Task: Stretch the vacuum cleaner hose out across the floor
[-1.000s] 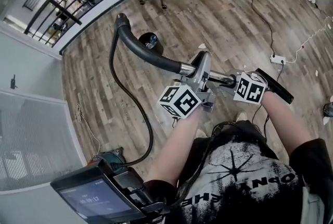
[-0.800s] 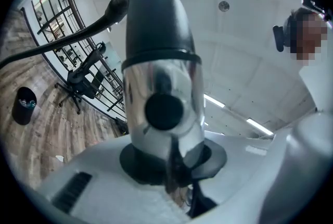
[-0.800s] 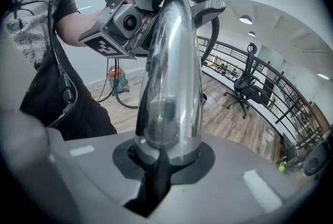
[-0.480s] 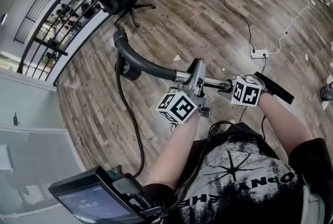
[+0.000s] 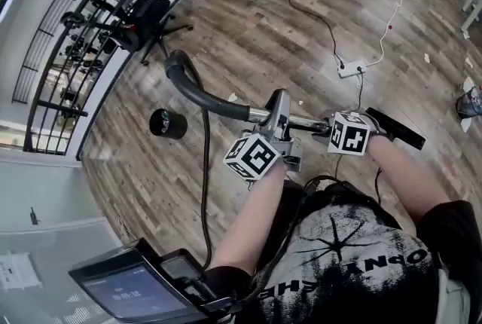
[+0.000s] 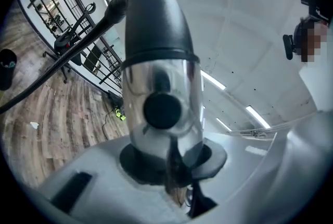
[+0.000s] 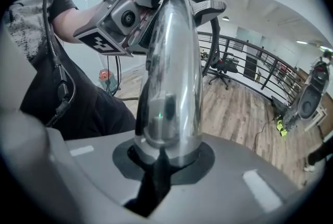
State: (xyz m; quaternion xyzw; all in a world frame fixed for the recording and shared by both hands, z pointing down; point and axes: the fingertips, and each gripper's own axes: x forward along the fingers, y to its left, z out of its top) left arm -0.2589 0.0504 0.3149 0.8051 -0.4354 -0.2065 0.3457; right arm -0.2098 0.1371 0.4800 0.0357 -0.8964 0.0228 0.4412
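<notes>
While both sets of jaws are clamped on the chrome wand (image 5: 301, 121), the left gripper (image 5: 279, 117) by the black bend (image 5: 199, 93) and the right gripper (image 5: 327, 124) beside it, grip firmly and pull evenly. That should let the hose (image 5: 205, 172) trail straight over the wooden floor (image 5: 263, 29) without kinking.

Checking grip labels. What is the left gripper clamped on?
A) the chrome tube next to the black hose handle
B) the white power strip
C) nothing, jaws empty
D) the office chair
A: in the left gripper view the jaws of the left gripper clamp the chrome tube, with the black hose handle just beyond it.
</notes>
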